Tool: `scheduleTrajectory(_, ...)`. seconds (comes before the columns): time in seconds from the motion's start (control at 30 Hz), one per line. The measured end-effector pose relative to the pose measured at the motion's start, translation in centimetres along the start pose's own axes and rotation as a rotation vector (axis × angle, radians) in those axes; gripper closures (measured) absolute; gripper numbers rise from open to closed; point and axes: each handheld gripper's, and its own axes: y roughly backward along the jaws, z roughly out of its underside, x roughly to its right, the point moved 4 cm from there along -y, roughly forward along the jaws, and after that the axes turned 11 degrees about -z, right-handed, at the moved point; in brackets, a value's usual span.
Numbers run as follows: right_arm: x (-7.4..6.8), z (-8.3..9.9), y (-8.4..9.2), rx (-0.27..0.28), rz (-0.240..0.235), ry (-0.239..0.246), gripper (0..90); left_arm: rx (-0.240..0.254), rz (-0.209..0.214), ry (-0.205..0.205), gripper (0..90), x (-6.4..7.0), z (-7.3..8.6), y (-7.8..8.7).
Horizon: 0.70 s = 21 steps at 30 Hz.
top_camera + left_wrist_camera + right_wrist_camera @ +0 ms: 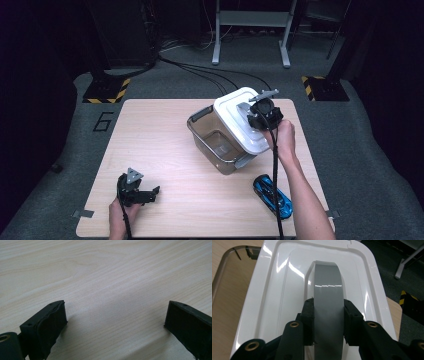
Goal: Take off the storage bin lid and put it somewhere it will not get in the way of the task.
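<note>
Right gripper view showed the right gripper (328, 322) clamped on the grey handle (328, 287) of the white lid (274, 297), held tilted over the clear bin (216, 141) (its 3 o'clock side), so the lid could slip; the left gripper (115, 322) was open and empty.

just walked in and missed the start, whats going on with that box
A person works with a gripper in each hand. The right gripper is clamped on the grey handle of the white lid, holding it tilted over the clear storage box, partly uncovering it. The left gripper rests open on the table. A blue toy car lies near the box.
</note>
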Motion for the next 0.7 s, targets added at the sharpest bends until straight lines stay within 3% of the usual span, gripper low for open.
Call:
scheduleTrajectory(0.17,1.5,0.8,0.3,-0.014,0.025,-0.011,67.0,-0.011,0.002,-0.021,3.7,-0.1,0.0,0.1)
scheduleTrajectory(0.4,3.2,1.6,0.4,-0.012,0.037,-0.047,67.0,-0.012,0.002,-0.021,3.7,-0.1,0.0,0.1)
scheduleTrajectory(0.5,3.9,1.7,0.3,-0.012,0.047,-0.044,67.0,0.004,-0.006,-0.002,3.7,0.0,0.0,0.0)
scheduleTrajectory(0.53,4.2,1.6,0.3,-0.010,0.053,-0.047,67.0,-0.013,0.002,-0.021,3.7,-0.1,0.0,0.1)
scheduleTrajectory(0.7,5.3,2.0,0.5,0.005,0.066,-0.078,67.0,-0.005,0.001,-0.014,3.7,-0.1,0.0,0.0)
